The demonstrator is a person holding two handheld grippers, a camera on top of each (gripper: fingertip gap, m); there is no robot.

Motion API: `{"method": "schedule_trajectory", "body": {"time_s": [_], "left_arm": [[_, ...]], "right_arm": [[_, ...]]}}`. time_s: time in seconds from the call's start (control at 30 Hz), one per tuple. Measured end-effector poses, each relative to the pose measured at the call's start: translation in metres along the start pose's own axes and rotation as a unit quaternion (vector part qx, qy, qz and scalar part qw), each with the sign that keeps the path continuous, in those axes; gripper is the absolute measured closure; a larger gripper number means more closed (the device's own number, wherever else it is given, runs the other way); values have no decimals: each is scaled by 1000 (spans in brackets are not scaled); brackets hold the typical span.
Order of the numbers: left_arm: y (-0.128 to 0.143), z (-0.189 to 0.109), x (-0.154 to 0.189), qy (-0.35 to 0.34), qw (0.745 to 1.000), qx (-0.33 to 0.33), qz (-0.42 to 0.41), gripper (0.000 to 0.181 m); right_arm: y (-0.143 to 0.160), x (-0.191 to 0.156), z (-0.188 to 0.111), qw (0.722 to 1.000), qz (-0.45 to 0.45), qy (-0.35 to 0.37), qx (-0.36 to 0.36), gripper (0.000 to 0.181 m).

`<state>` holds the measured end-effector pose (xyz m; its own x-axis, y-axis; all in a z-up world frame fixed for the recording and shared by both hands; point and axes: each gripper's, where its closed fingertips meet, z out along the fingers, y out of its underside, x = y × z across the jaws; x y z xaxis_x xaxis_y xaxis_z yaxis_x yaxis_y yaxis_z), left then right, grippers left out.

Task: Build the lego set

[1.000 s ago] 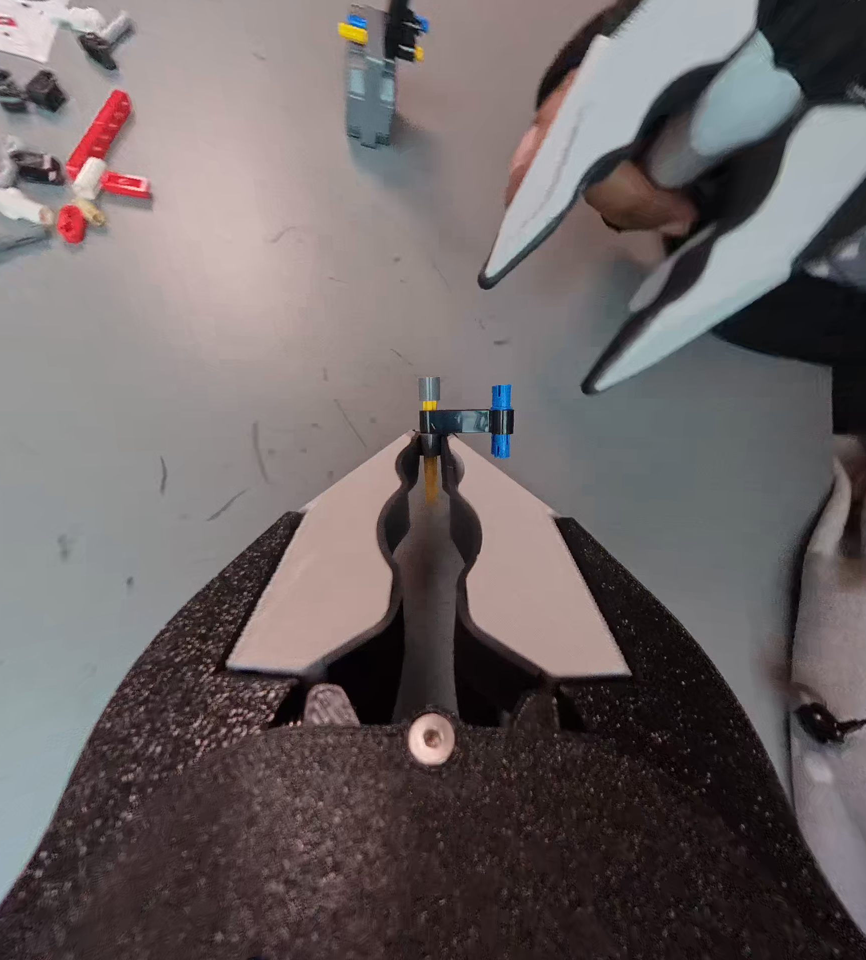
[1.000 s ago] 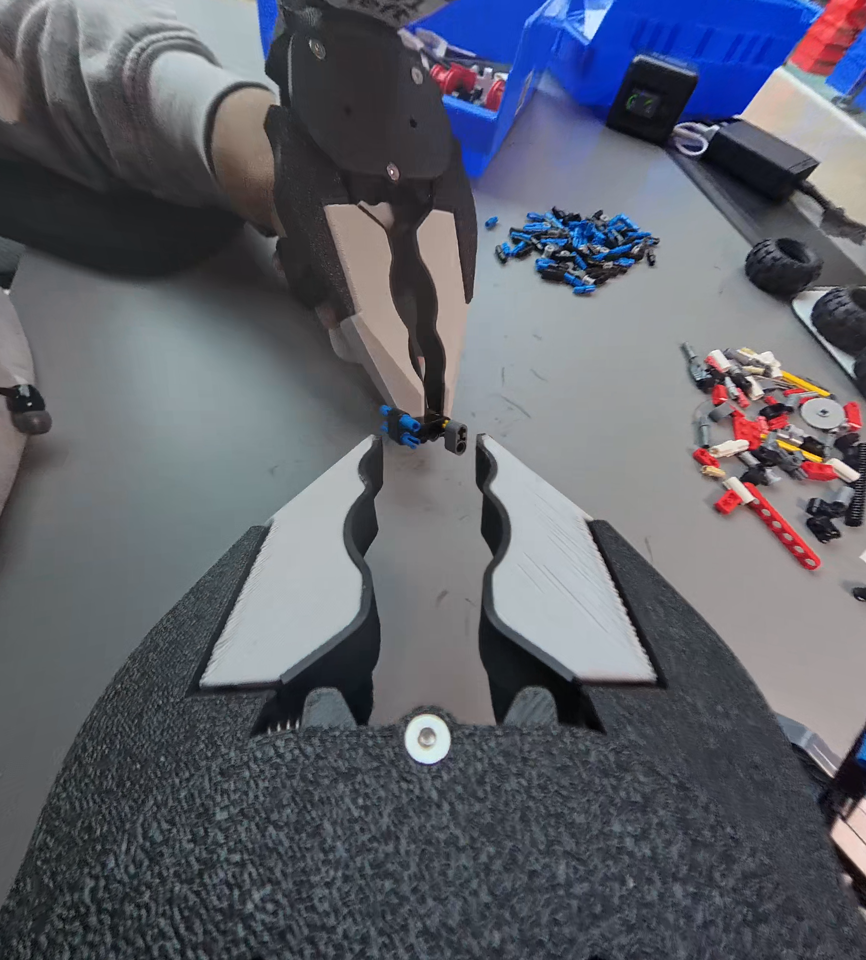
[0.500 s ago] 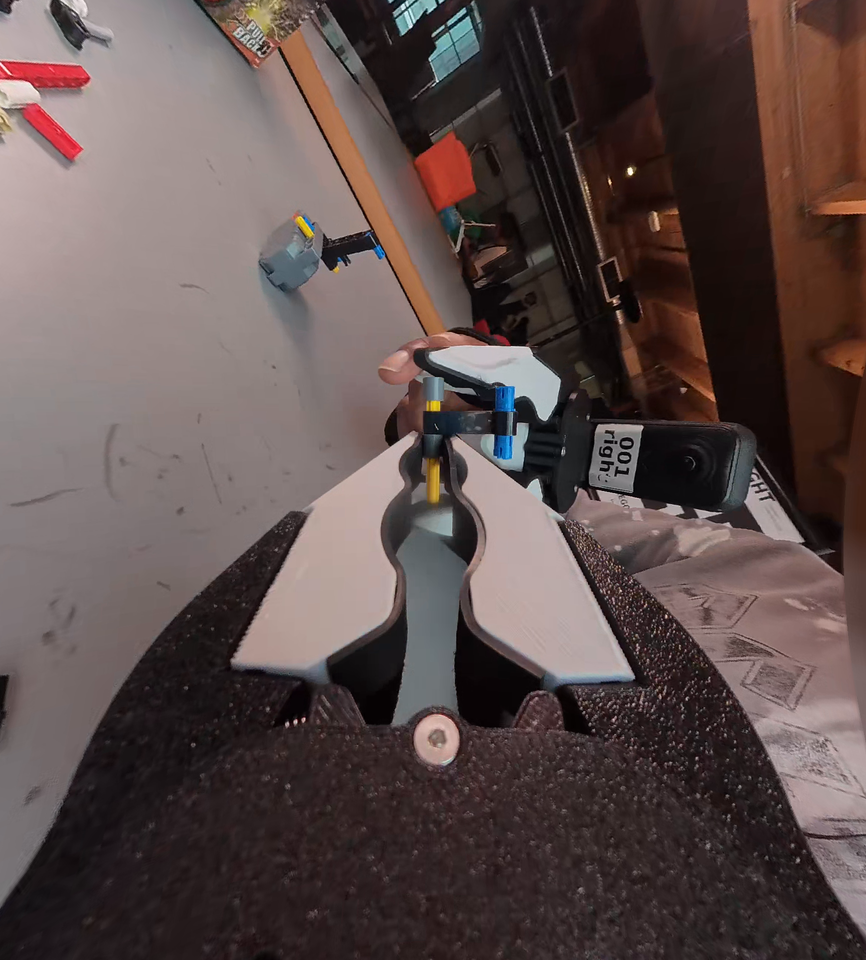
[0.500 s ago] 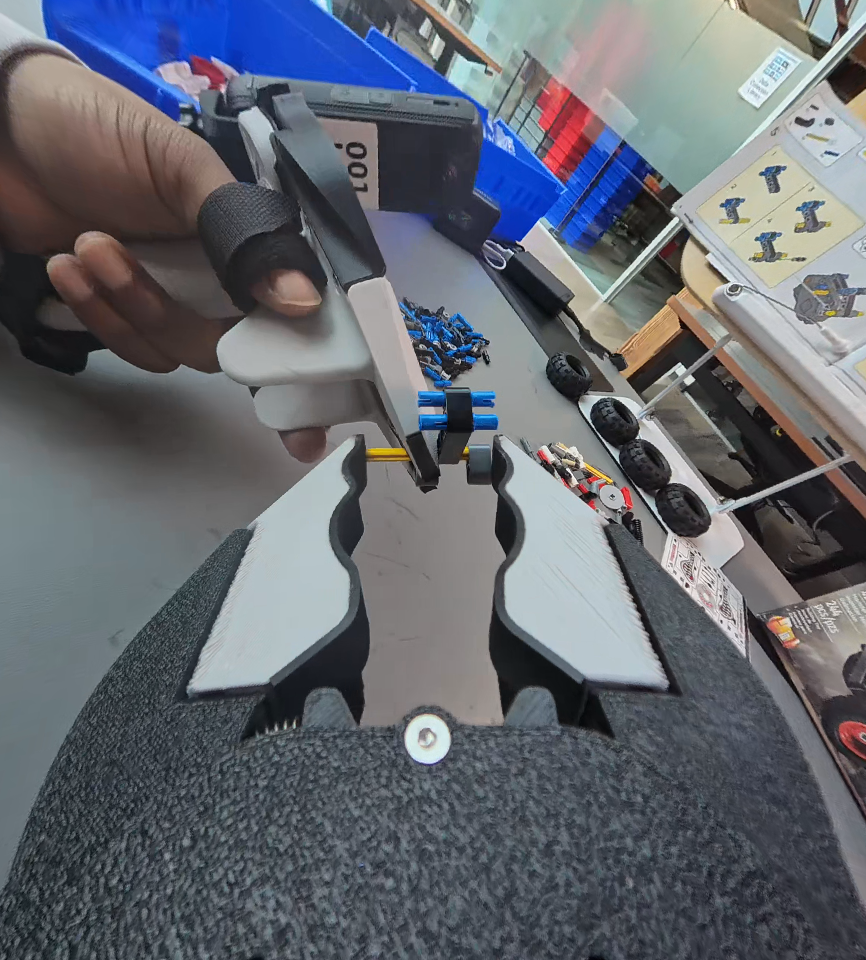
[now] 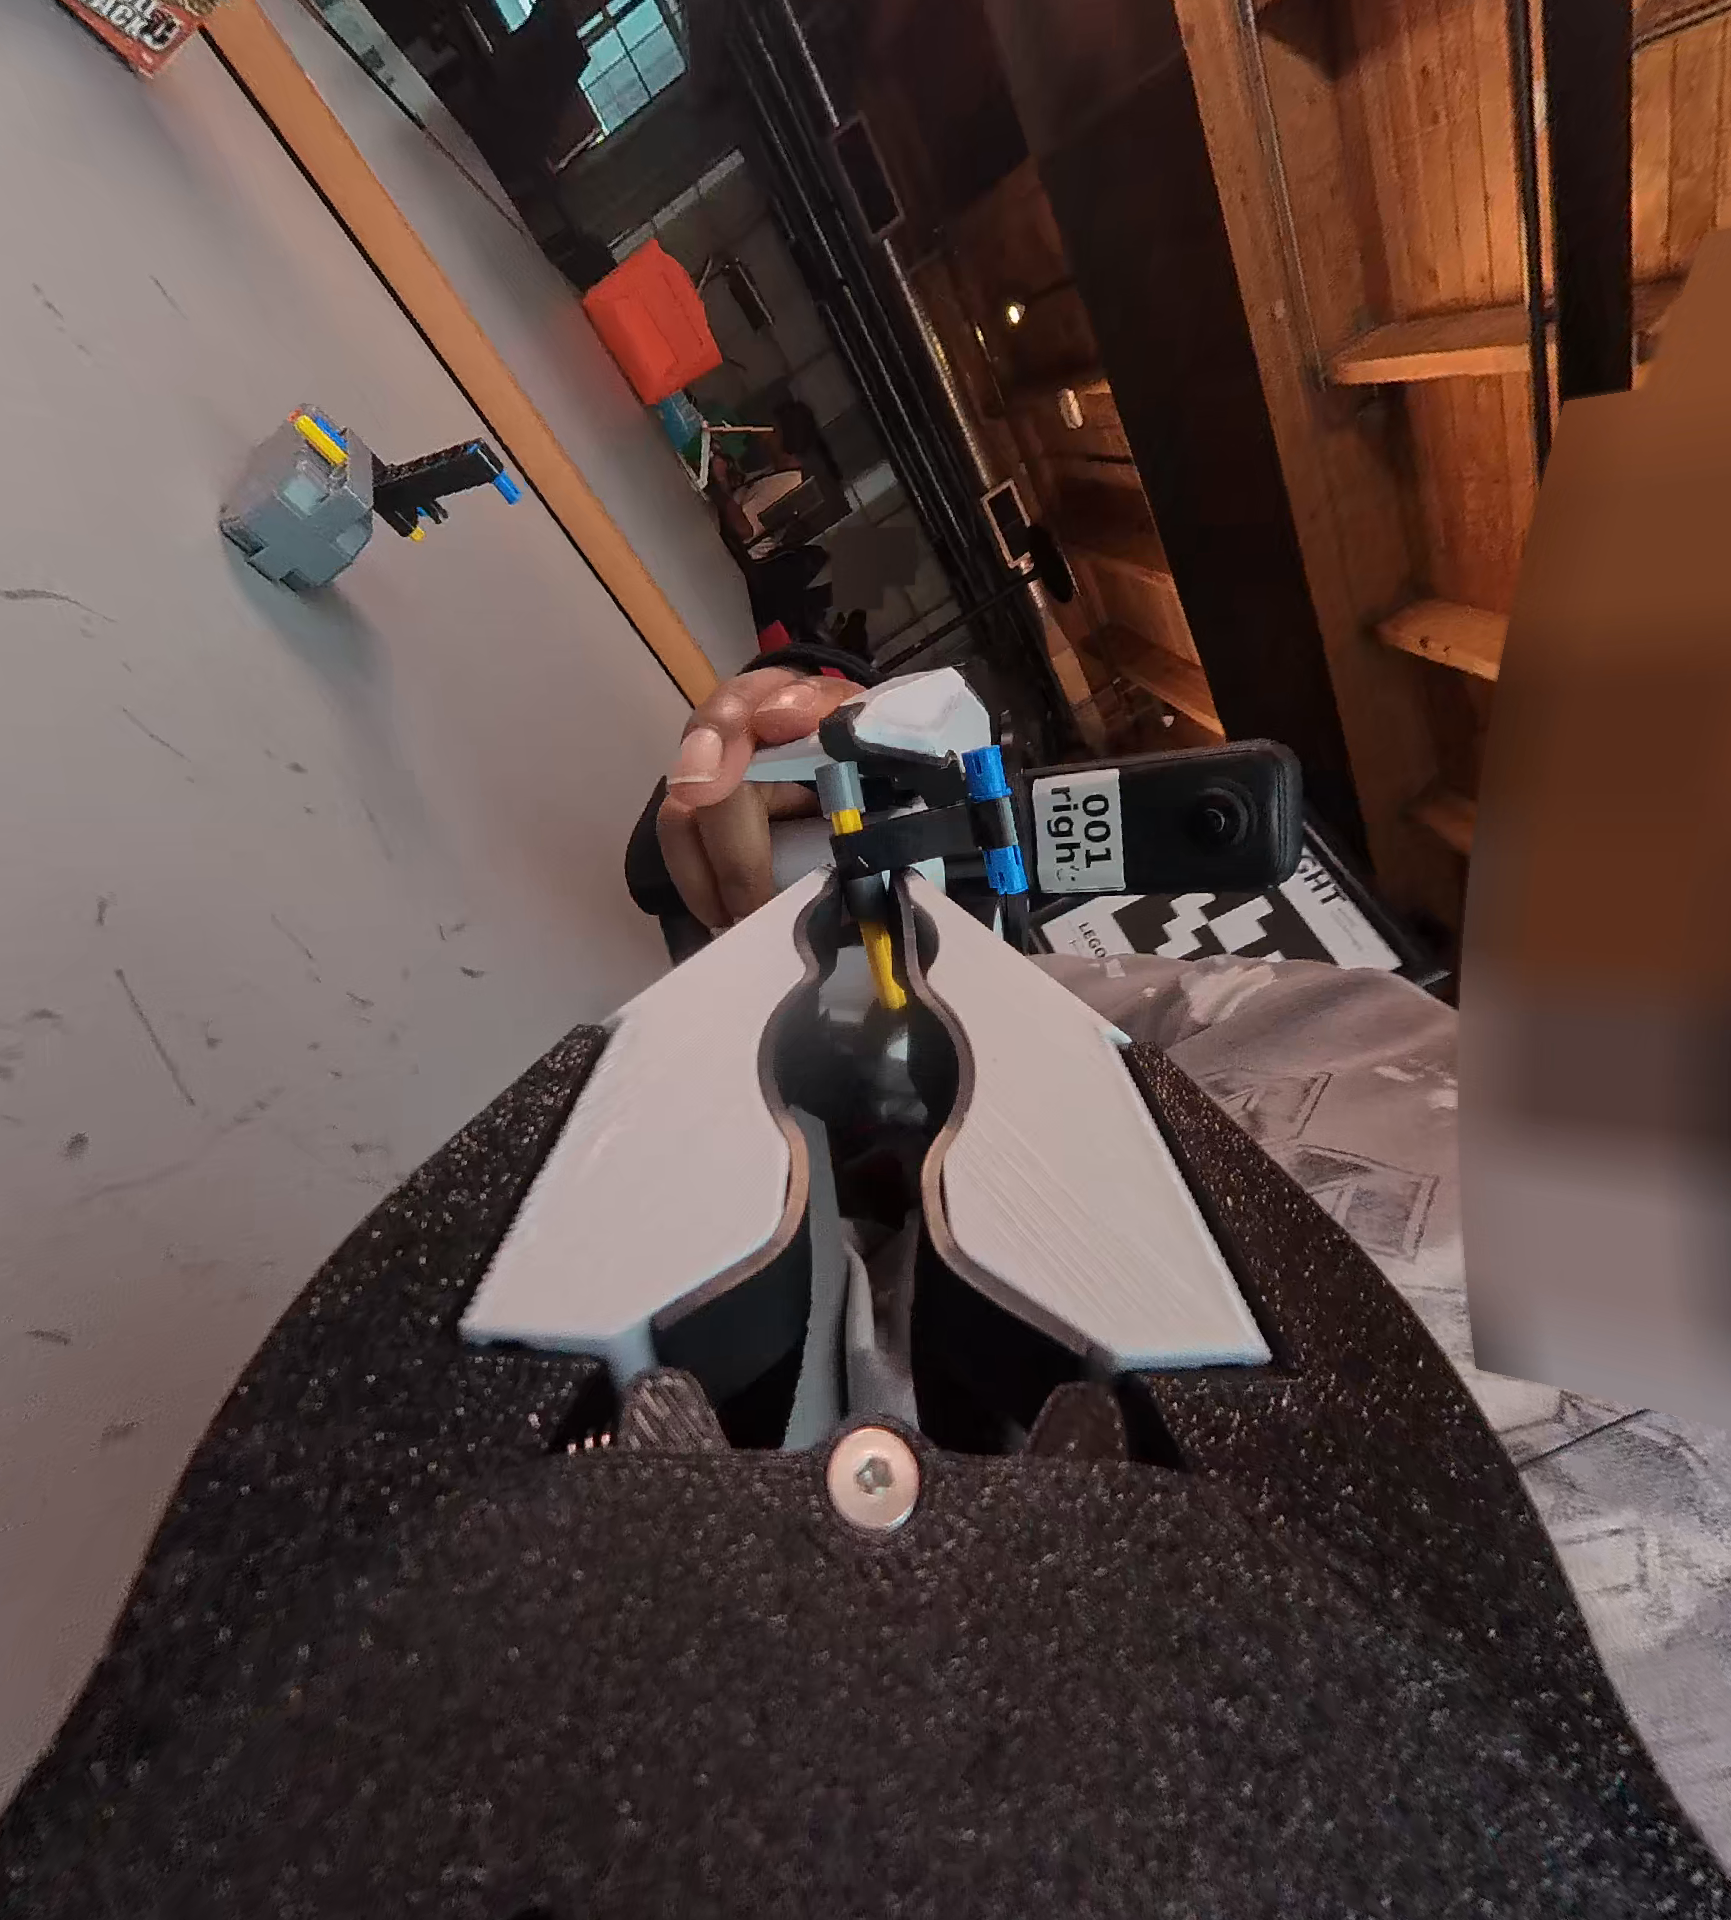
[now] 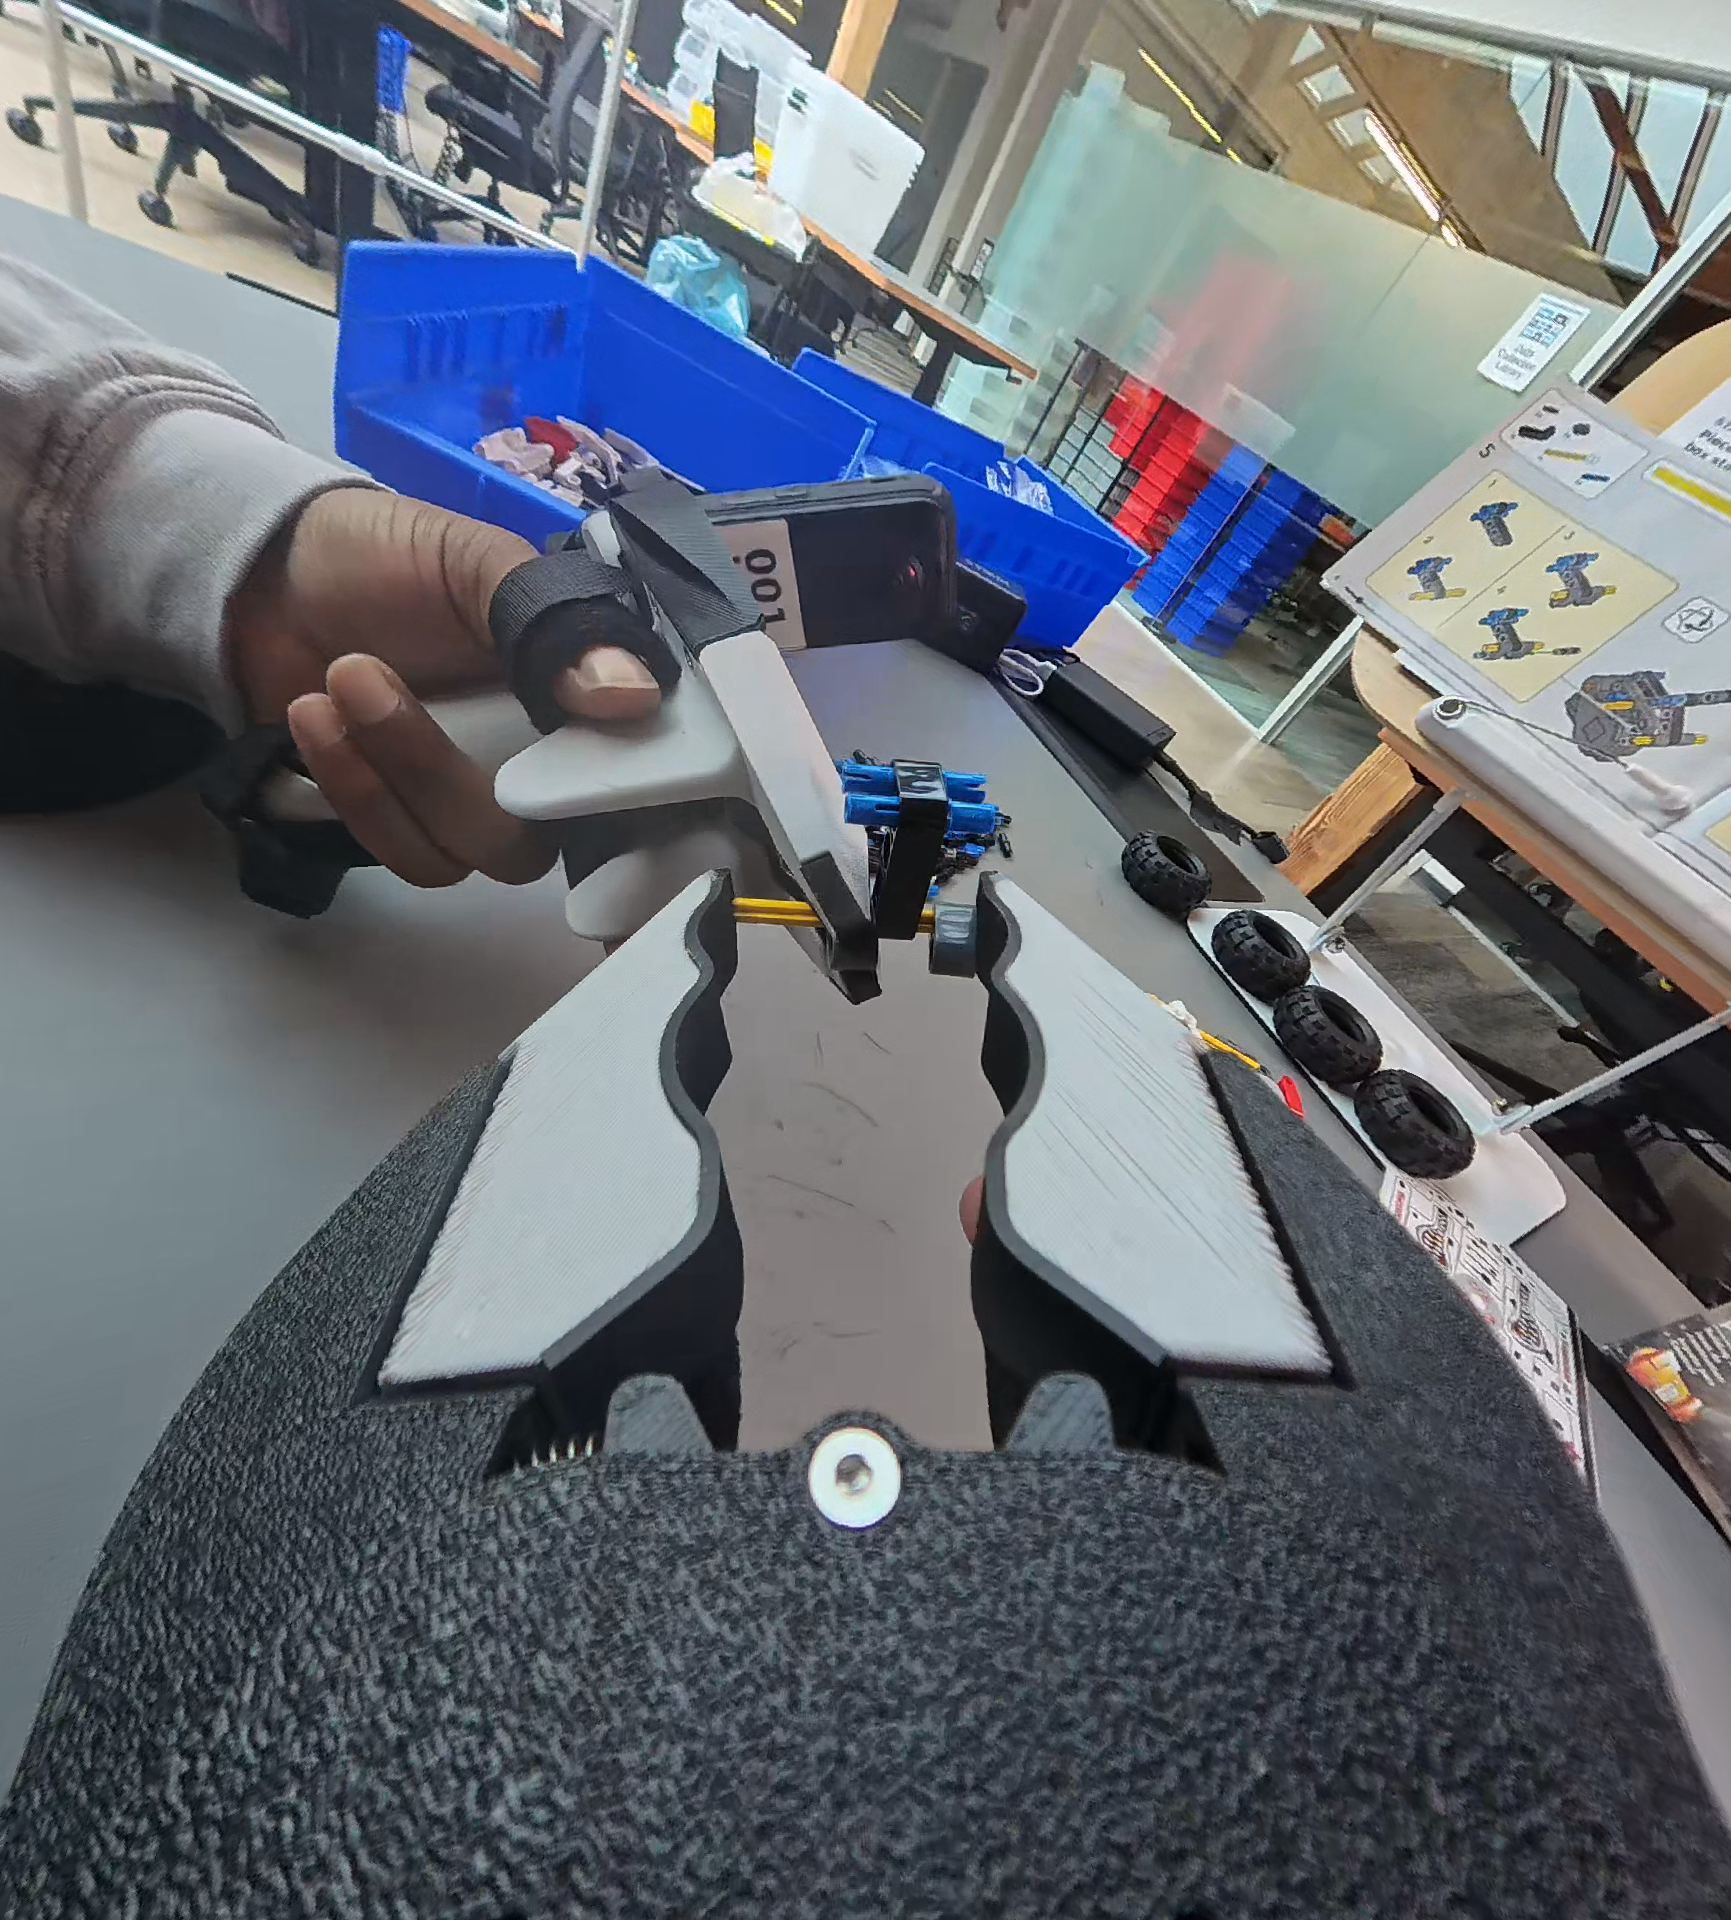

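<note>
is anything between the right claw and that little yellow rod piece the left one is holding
Nothing separate. The right claw is open around the yellow rod, its grey cap near one finger. Only the left claw, gripping the rod, sits in that gap.

Colours, both wrist views

Axle (image 5: pixel 880 961) yellow, grey bush (image 5: pixel 837 782) on its end, black beam (image 5: pixel 908 840), blue pins (image 5: pixel 986 774). Hand-held gripper (image 5: pixel 859 883) fingers (image 5: pixel 663 1143) light grey, black edges, speckled black body. Tabletop (image 5: pixel 113 831) grey, scuffed. Sub-assembly (image 5: pixel 305 499) grey with yellow/blue/black bits. Bins (image 6: pixel 570 353) blue, tyres (image 6: pixel 1323 1034) black, sleeve (image 6: pixel 61 499) grey.
</note>
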<state>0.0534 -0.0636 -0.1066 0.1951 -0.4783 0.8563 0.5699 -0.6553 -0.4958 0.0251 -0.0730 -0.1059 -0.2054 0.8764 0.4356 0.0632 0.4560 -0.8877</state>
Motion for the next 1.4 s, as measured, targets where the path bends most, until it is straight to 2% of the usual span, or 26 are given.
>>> {"method": "schedule_trajectory", "body": {"time_s": [0.3,0.43,0.5,0.57,0.7,0.9,1.0,1.07,1.4], "left_arm": [[15,3,7,-28,989,-68,131,172],[19,6,15,-46,973,-92,205,172],[20,4,13,-70,963,-105,240,173],[23,1,10,-82,954,-121,263,175],[25,4,17,-72,955,-123,260,175],[20,1,18,-37,978,-104,176,175],[21,3,18,-10,987,-97,131,175],[22,3,19,0,989,-95,115,175],[30,6,25,31,989,-112,91,175]], "right_arm": [[-6,-14,-10,999,-14,-46,24,136],[-15,-16,-17,996,-39,-42,66,135],[-15,-18,-16,996,-38,-45,64,133],[-21,-19,-18,995,-34,-60,77,140],[-10,-24,-15,994,-50,-77,54,132],[-13,-19,-14,993,-92,-48,53,123],[-15,-23,-9,993,-97,-50,54,124],[-16,-20,-9,993,-97,-43,55,132],[-19,-29,-15,992,-66,-91,59,138]]}}
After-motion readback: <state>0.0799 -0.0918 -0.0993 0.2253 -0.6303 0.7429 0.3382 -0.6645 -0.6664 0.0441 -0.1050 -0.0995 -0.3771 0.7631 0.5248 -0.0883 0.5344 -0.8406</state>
